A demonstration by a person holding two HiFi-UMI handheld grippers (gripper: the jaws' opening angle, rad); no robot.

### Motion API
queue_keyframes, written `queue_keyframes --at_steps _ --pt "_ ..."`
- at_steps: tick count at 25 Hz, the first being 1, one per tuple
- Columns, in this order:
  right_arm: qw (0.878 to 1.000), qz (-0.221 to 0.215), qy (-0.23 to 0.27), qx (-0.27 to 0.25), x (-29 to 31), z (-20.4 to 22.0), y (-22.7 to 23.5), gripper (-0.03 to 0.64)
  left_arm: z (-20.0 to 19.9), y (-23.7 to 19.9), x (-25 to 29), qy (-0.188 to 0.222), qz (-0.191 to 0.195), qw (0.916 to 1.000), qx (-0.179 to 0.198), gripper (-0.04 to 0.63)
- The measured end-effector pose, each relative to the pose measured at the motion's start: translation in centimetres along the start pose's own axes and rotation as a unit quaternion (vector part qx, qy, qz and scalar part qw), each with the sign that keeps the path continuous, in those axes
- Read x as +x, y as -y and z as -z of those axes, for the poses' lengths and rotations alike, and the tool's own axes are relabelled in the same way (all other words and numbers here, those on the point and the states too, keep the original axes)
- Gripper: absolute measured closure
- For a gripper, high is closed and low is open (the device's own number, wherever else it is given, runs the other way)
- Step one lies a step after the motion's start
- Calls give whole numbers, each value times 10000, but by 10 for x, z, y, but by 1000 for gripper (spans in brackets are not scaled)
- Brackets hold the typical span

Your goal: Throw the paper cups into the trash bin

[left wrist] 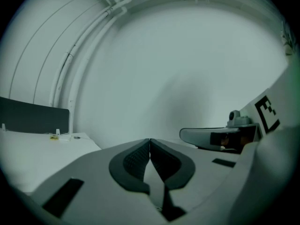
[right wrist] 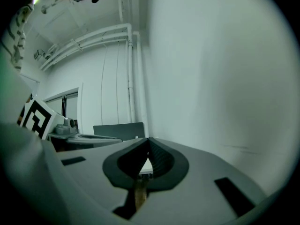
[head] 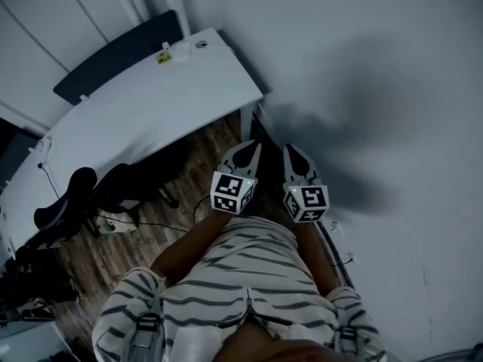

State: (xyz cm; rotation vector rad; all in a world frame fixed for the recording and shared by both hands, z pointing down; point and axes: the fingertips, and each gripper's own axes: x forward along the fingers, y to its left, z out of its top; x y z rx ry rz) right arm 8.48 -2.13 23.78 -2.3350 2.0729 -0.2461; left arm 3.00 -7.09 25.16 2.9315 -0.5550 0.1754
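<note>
L gripper [head: 251, 148] & R gripper [head: 291, 151]: jaws together, empty, facing wall [head: 377, 66] beside desk [head: 151, 104]. No paper cups or bin in view. Expect cups light, crushable; you'd pinch the rim gently.

Dim, bluish frames; soft shadow on wall [head: 355, 149]; fisheye-dark corners.

We recorded: desk [head: 151, 104] white; floor [head: 202, 146] brown wood-grain; chair [head: 74, 193] black; shirt [head: 249, 276] white with dark stripes. The left hand-held gripper [head: 255, 146] and right hand-held gripper [head: 290, 149] carried black-and-white square markers [head: 230, 193].
</note>
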Motion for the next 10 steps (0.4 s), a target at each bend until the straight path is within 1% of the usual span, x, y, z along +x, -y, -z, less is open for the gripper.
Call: queue_keyframes --at_steps 10 --pt "10000 5 69 20 6 0 11 607 0 -1 9 29 27 10000 29 571"
